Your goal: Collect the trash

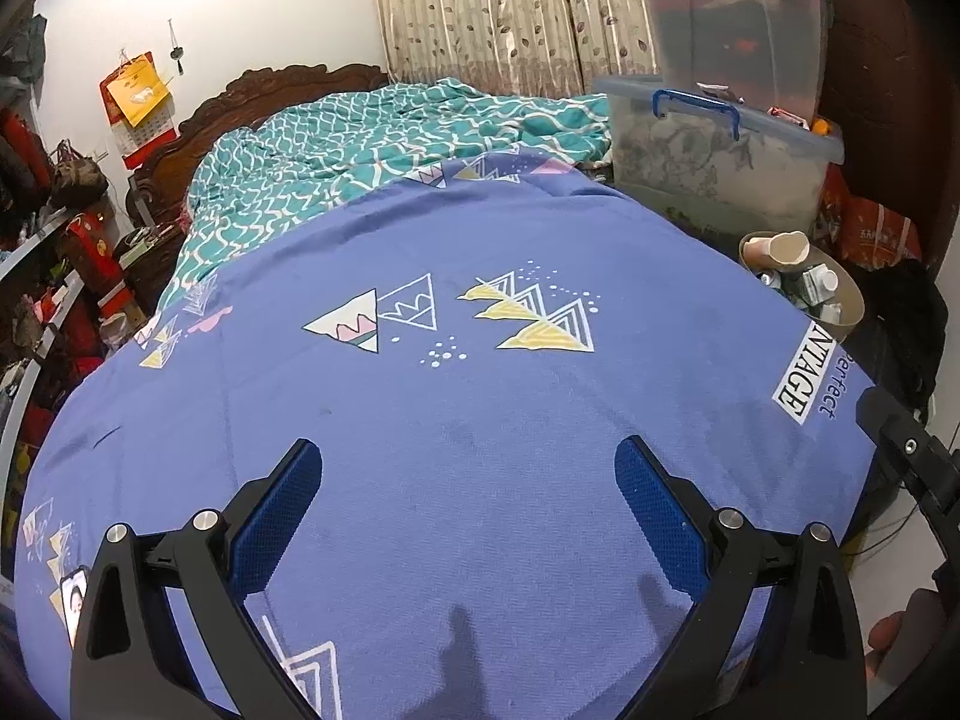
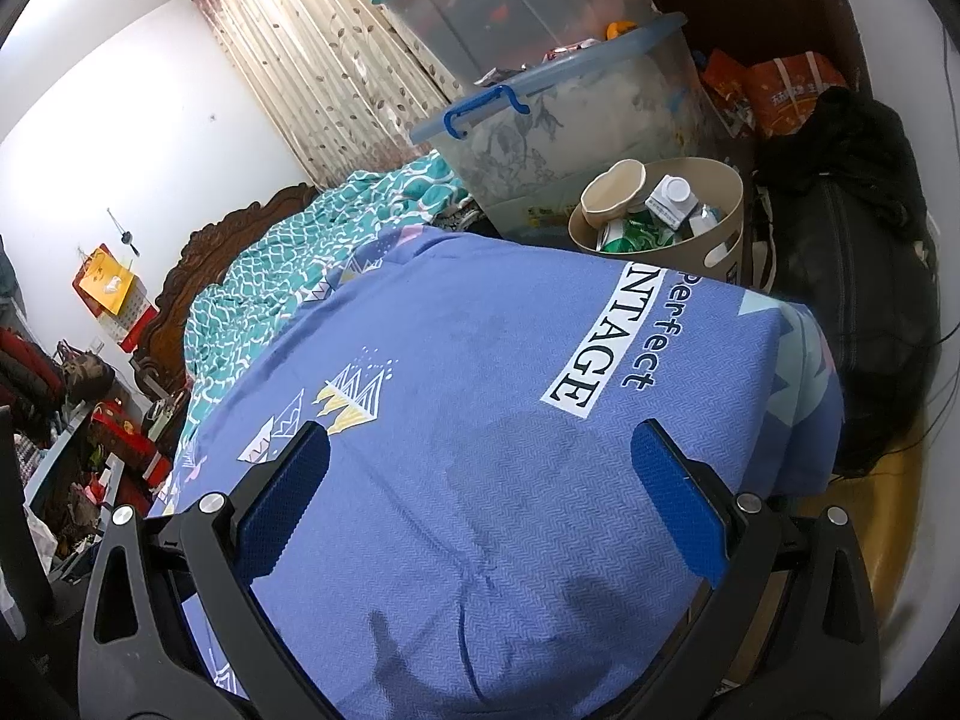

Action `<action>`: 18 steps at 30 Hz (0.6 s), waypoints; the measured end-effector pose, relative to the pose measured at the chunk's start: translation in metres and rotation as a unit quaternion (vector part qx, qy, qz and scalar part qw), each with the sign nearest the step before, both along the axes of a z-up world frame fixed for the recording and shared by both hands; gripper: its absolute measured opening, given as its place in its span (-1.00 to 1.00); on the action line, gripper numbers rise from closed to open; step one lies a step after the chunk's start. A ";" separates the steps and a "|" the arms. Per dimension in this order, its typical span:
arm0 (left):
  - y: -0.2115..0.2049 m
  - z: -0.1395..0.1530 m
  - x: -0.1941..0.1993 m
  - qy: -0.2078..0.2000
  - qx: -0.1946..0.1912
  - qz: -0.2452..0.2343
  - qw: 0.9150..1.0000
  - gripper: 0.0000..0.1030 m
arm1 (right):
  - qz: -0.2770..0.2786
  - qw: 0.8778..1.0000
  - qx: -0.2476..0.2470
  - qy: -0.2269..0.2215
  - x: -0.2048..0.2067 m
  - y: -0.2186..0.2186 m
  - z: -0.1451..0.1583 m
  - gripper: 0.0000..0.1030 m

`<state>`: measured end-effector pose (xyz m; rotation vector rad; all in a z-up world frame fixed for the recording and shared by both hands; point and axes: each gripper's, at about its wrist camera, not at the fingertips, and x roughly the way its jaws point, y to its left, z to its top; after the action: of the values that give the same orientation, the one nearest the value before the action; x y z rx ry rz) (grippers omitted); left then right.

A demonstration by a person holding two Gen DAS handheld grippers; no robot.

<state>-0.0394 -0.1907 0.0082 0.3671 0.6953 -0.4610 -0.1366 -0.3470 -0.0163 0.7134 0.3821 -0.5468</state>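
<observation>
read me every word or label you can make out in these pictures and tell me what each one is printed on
"Perfect" – printed on the blue bedsheet, near its corner.
"NTAGE" – in a white box on the same sheet; the first letters are hidden at the bed's edge.
Orange bags: print too blurred to read.
Cartons in the trash bin: too small.
Wall calendar: unreadable.

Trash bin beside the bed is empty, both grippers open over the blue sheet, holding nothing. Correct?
Not quite: the trash bin is not empty. The right wrist view shows a paper cup, a white-capped carton and green packaging in it. The rest holds: left gripper and right gripper are open over the blue sheet, holding nothing.
</observation>
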 end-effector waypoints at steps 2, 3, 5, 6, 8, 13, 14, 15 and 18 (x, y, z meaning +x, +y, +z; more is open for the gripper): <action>0.000 0.001 -0.001 -0.004 0.001 0.000 1.000 0.83 | 0.000 1.000 -0.001 0.000 0.000 0.000 0.000 0.93; 0.000 0.002 -0.002 -0.004 0.001 0.000 1.000 0.83 | 0.000 1.000 -0.001 0.000 0.000 0.000 0.000 0.93; 0.001 0.003 -0.002 -0.004 -0.001 0.000 1.000 0.83 | 0.001 1.000 -0.001 0.000 0.001 0.000 0.000 0.93; 0.002 0.003 -0.002 -0.003 -0.003 0.000 1.000 0.83 | 0.001 1.000 -0.001 0.000 0.001 0.000 0.000 0.93; 0.002 0.004 -0.001 0.001 -0.004 -0.001 1.000 0.83 | 0.001 1.000 -0.002 0.000 0.001 0.001 0.000 0.93; 0.002 0.003 -0.001 0.003 -0.002 0.001 1.000 0.83 | 0.001 1.000 -0.001 0.000 0.000 0.001 0.000 0.93; 0.002 0.003 -0.001 0.002 0.000 0.002 1.000 0.83 | 0.001 1.000 -0.001 0.000 0.001 0.001 0.000 0.93; 0.002 0.002 -0.001 0.002 0.000 0.003 1.000 0.83 | 0.001 1.000 -0.001 0.000 0.001 0.001 0.000 0.93; 0.002 0.001 0.001 0.002 0.005 0.007 1.000 0.83 | 0.001 1.000 -0.001 0.000 0.001 0.001 0.000 0.93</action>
<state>-0.0385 -0.1886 0.0090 0.3697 0.7036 -0.4449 -0.1358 -0.3460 -0.0163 0.7103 0.3831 -0.5448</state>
